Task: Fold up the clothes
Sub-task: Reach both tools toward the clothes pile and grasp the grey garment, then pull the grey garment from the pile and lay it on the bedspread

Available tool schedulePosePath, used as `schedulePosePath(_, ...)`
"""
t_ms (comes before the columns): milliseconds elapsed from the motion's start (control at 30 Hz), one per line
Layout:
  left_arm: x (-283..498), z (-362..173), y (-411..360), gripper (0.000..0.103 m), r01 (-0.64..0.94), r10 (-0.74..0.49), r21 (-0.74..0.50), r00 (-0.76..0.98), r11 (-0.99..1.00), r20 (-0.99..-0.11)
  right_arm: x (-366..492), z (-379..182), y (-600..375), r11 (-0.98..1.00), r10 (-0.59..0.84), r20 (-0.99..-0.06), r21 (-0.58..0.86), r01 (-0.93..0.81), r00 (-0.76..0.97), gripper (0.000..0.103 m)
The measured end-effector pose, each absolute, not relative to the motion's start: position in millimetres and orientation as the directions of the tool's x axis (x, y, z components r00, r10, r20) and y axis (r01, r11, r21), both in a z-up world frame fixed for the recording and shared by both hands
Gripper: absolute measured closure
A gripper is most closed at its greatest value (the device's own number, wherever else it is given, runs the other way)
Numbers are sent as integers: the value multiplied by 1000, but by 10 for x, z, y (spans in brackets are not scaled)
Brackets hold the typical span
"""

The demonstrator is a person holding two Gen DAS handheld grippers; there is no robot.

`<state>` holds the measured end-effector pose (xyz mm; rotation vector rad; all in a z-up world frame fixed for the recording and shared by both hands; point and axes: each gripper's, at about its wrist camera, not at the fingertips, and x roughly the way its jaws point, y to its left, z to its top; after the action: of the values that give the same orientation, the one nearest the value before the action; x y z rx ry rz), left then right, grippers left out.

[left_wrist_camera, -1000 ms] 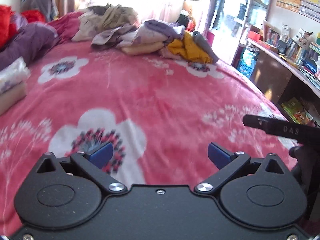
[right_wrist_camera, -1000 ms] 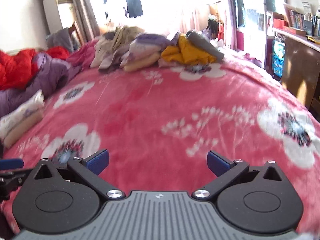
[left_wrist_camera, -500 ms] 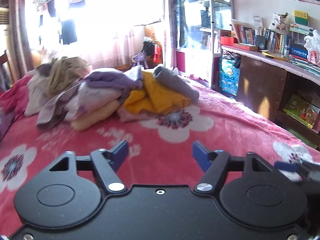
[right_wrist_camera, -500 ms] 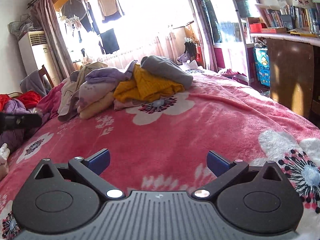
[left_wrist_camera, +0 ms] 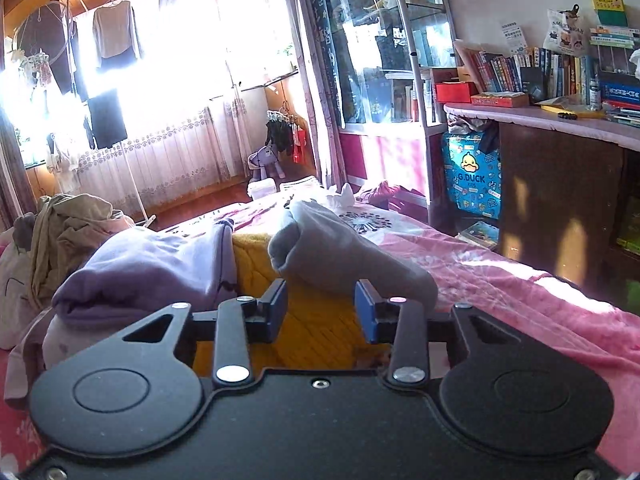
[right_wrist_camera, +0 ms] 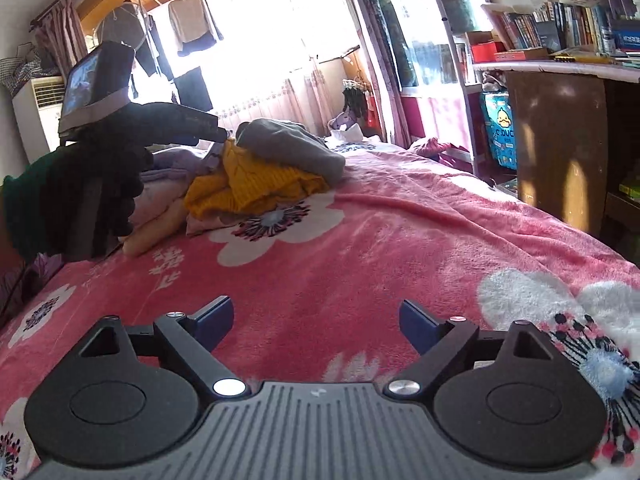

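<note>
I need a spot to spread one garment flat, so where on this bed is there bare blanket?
Free: the pink blanket between the right gripper and the yellow sweater, out to the desk-side edge. Crowded: the clothes pile, where the left gripper hovers over yellow knit between the purple garment and grey garment.

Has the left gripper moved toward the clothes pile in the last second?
Yes. The left gripper moved forward across the bed to the pile; the yellow garment now sits between its fingers.

left wrist: close above clothes pile | right wrist: farther back, low | shared: pile
</note>
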<state>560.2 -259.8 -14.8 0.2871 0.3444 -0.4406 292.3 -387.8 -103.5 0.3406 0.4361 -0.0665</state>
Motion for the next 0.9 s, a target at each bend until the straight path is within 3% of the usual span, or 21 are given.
schedulePosePath(333,6175,-266,-2785,67,442,-301,258,844,859,-444,2963,-1096,-3974,932,-21,-443,316,178,896,5)
schedulePosePath(467,6321,-307,-2855,94,439,-271,285,836,852,-477,2976,-1113,-3987,930,-26,-453,317,188,891,5)
schedulePosePath(500,6239,-259,-2925,99,451,-286,284,833,846,-473,2968,-1104,-3993,928,-27,-451,319,190,892,5)
schedulePosePath(767,5027,225,-2351,99,527,-420,213,816,822,-397,2899,-1030,-4047,918,-39,-430,341,203,902,5)
schedulePosePath(900,4118,695,-1863,99,541,-447,262,826,799,-343,2865,-994,-4074,912,-46,-420,352,209,906,5)
